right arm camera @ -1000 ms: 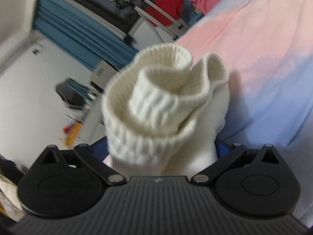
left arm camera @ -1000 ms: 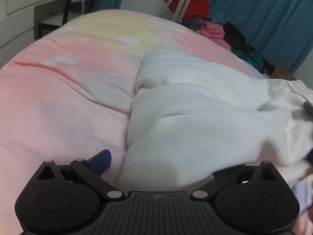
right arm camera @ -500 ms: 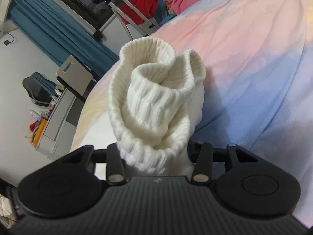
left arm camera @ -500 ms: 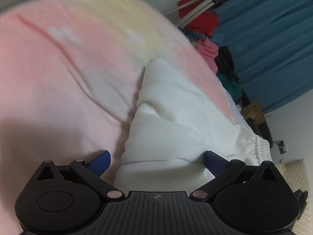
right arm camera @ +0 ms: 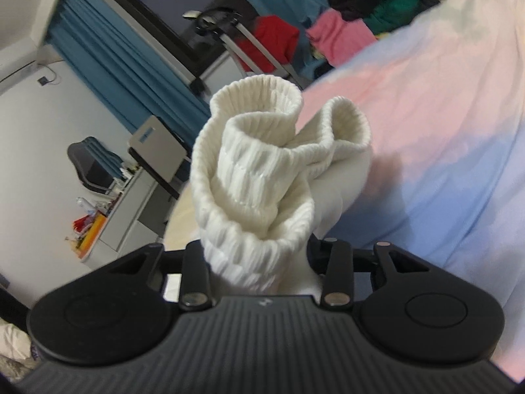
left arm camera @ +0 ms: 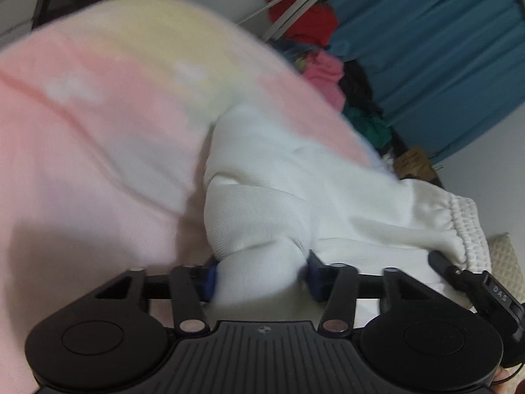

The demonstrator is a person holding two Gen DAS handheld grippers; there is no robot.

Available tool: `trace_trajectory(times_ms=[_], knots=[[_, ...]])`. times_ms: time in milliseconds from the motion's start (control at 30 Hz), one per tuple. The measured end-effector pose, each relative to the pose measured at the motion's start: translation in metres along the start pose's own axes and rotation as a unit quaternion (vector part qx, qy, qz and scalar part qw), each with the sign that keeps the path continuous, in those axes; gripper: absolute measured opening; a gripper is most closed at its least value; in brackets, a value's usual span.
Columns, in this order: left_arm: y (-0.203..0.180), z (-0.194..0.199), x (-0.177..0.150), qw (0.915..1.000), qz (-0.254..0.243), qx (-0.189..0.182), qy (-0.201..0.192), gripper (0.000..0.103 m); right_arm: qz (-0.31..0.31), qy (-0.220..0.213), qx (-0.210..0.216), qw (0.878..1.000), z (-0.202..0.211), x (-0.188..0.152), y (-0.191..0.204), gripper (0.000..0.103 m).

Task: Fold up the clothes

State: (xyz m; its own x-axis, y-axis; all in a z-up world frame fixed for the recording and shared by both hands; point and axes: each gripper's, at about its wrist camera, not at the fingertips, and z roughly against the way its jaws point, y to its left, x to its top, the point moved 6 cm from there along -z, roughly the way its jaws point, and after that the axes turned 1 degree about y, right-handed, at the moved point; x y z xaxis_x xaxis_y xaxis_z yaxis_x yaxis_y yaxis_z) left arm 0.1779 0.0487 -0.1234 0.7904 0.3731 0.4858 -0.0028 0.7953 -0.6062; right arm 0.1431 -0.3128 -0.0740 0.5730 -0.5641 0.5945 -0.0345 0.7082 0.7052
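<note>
On the pastel bedspread (left arm camera: 98,151), a white garment (left arm camera: 295,197) is lying bunched, its plain knit body reaching toward the far edge of the bed and its ribbed band (right arm camera: 262,170) being lifted clear of the cover. The left gripper (left arm camera: 261,274) is now pinching a gathered fold of the plain cloth between its blue pads; 1 second ago those pads were standing wide on either side of the cloth, and half a second ago they were only closing in. The right gripper (right arm camera: 262,262) is clamping the ribbed band, which is curling up in front of its lens, and its linkage has drawn in from the wider stance of 1 second ago. In the left view the right gripper's tip is showing at the elastic edge. With both ends held, the garment is probably being readied for a lift or a fold-over, though which fold is under way is not settled here. Beyond the bed, a heap of red, pink and green clothes (right arm camera: 344,36) is sitting against blue curtains (left arm camera: 426,49).
</note>
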Motion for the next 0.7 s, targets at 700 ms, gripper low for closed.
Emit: trace_trajectory(times_ms=[700], knots=[[-0.362, -0.228, 0.089, 0.9856, -0.133, -0.104, -0.009, 0.039, -0.080, -0.167, -0.036, 0.982, 0.088, 0.252, -0.159, 0.040]])
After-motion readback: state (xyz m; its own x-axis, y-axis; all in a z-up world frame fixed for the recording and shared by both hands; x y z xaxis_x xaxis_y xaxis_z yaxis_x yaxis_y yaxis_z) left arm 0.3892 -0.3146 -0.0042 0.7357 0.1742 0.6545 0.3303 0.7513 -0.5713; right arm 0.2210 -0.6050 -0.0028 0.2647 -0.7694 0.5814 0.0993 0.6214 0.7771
